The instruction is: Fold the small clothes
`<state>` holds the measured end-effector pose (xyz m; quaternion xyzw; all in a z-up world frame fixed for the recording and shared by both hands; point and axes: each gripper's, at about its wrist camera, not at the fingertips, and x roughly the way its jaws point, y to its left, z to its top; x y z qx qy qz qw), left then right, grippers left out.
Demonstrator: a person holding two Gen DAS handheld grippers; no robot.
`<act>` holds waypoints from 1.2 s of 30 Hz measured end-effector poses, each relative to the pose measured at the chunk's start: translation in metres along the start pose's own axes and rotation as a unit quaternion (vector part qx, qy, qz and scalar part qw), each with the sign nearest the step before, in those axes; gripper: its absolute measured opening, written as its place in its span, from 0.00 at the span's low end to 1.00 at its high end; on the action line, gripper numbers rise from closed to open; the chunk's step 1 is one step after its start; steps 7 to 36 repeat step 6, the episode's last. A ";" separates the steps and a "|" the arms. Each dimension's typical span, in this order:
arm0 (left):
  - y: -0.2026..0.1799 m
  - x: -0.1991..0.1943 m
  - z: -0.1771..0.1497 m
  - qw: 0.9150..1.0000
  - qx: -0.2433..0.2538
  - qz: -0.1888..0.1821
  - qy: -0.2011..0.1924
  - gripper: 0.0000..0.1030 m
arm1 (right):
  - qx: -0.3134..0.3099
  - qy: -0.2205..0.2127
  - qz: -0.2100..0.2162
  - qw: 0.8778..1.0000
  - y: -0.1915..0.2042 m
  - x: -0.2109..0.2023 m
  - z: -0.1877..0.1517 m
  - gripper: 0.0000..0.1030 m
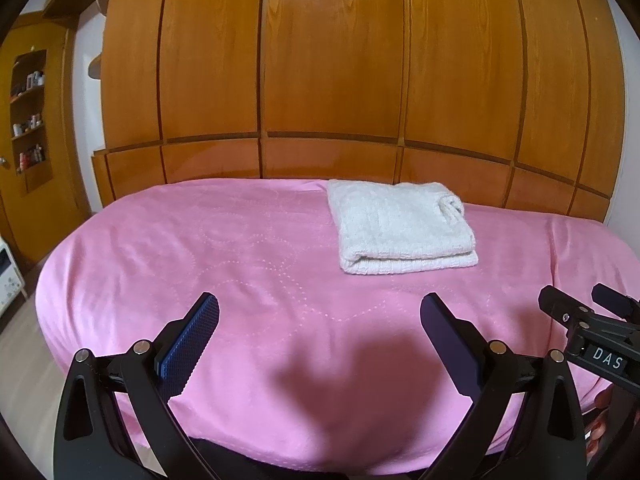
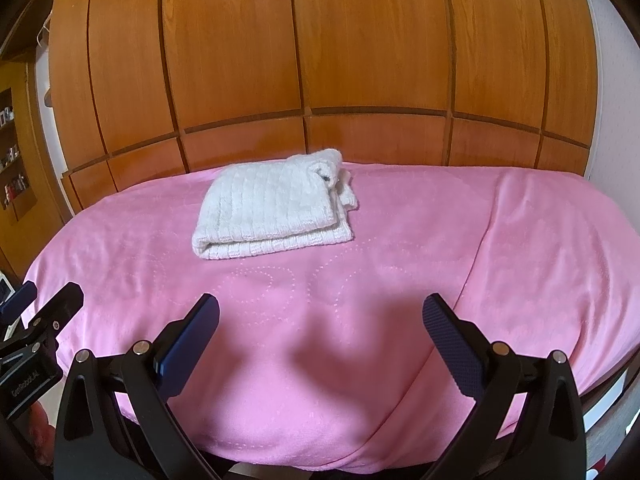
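A white knitted garment (image 1: 404, 226) lies folded into a thick rectangle on the pink blanket (image 1: 248, 264), toward the far side; it also shows in the right wrist view as the same white garment (image 2: 272, 210), with a rolled cuff at its far right corner. My left gripper (image 1: 320, 312) is open, well short of the garment, with nothing between its blue-padded fingers (image 1: 192, 344). My right gripper (image 2: 320, 312) is open too and holds nothing, near the blanket's front edge. Each gripper appears at the edge of the other's view: the right gripper (image 1: 584, 312), the left gripper (image 2: 40, 300).
The pink blanket (image 2: 520, 240) covers a bed. Behind it stands a wall of wooden wardrobe doors (image 1: 328, 80). A wooden shelf unit (image 1: 30, 120) with small bottles is at the far left. A white cabinet (image 1: 8, 276) stands by the bed's left edge.
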<state>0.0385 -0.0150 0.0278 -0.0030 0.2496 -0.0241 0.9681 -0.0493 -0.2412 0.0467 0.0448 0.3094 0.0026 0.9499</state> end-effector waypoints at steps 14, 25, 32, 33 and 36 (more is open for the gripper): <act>0.007 0.017 -0.002 1.000 0.007 0.010 0.028 0.97 | -0.003 0.018 -0.011 1.000 -0.015 0.016 0.001 0.98; 0.007 0.017 -0.002 1.000 0.007 0.010 0.028 0.97 | -0.003 0.018 -0.011 1.000 -0.015 0.016 0.001 0.98; 0.007 0.017 -0.002 1.000 0.007 0.010 0.028 0.97 | -0.003 0.018 -0.011 1.000 -0.015 0.016 0.001 0.98; 0.007 0.017 -0.002 1.000 0.007 0.010 0.028 0.97 | -0.003 0.018 -0.011 1.000 -0.015 0.016 0.001 0.98; 0.007 0.017 -0.002 1.000 0.007 0.010 0.028 0.97 | -0.003 0.018 -0.011 1.000 -0.015 0.016 0.001 0.98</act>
